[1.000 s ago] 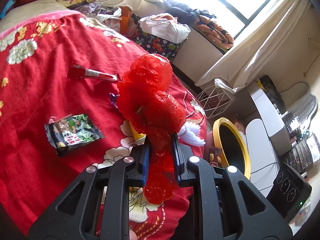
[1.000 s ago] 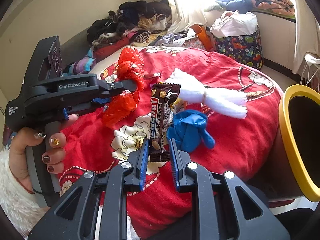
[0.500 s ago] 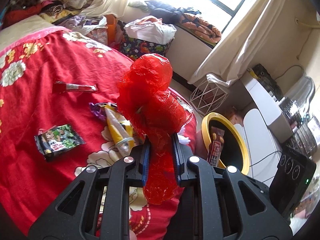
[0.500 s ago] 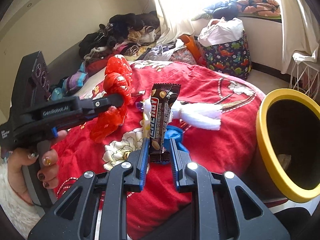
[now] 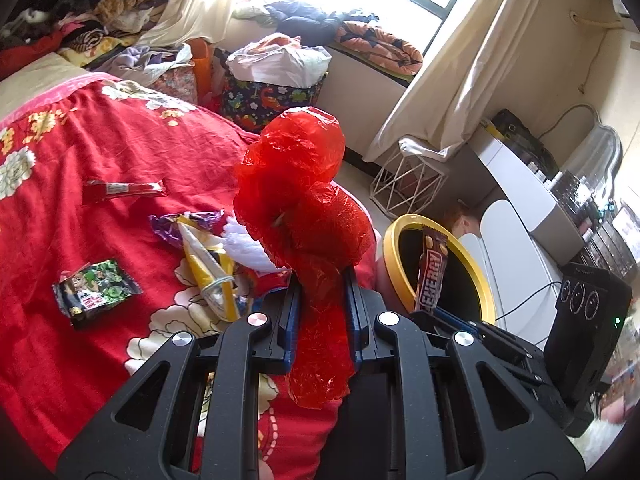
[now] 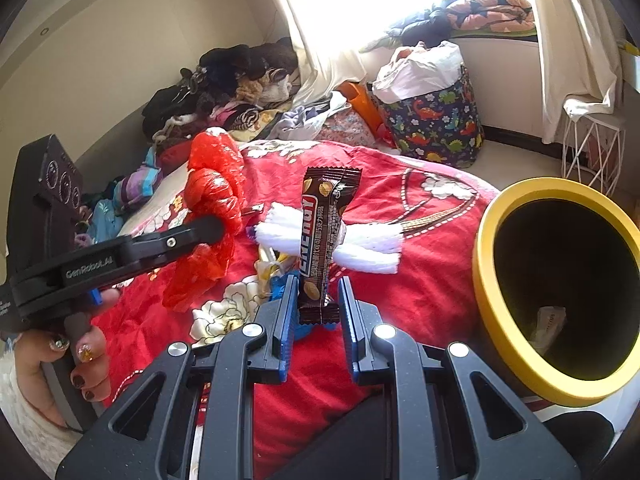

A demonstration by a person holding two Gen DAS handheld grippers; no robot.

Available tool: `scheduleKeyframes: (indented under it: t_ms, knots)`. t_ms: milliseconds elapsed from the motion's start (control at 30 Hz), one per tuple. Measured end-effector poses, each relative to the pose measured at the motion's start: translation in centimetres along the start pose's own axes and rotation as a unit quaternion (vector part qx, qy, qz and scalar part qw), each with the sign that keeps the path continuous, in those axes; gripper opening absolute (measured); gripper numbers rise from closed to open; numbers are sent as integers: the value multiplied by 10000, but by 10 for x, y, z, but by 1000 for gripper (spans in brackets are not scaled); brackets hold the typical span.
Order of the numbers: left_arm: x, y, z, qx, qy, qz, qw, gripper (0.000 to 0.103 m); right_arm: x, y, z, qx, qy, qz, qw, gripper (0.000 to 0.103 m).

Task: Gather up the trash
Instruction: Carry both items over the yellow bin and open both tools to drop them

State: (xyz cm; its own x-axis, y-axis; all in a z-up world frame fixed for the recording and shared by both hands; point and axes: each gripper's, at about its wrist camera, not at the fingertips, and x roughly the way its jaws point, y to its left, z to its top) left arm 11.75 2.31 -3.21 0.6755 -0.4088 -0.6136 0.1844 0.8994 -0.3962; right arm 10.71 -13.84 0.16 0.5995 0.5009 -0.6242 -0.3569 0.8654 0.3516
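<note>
My left gripper [image 5: 322, 284] is shut on a crumpled red plastic bag [image 5: 296, 184], which sticks up above the red floral bedspread [image 5: 60, 152]. My right gripper [image 6: 318, 292] is shut on the lower end of a brown snack bar [image 6: 326, 232] that stands upright. A yellow-rimmed bin [image 6: 492, 280] stands just right of the bed, its dark mouth facing me with a scrap inside. In the left wrist view the snack bar [image 5: 430, 272] shows in front of the bin's rim [image 5: 476, 276]. In the right wrist view the left gripper [image 6: 216, 226] holds the red bag [image 6: 214, 188] to the left.
On the bedspread lie a green-black wrapper [image 5: 96, 292], a red wrapper [image 5: 124, 189], a purple wrapper [image 5: 168, 226], a yellow wrapper [image 5: 208, 268] and a white fringed bundle [image 6: 360, 248]. A dinosaur-print basket [image 6: 436, 128] and a white wire basket [image 5: 404, 184] stand on the floor beyond.
Both grippers have moved right, toward the yellow bin, still holding their loads. The bin looks larger in the right wrist view, and the snack bar now shows against its rim.
</note>
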Motion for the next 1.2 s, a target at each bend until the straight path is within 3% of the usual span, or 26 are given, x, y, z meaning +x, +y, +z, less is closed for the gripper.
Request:
scheduleKeyframes:
  t_ms: [533, 1200]
  knots:
    - [6, -30, -3, 347, 6, -158, 9993, 14, -19, -31, 4, 339, -244, -312, 9986, 20]
    - [34, -84, -16, 878, 330, -504, 9943, 14, -46, -91, 3, 990, -574, -875, 9896, 20]
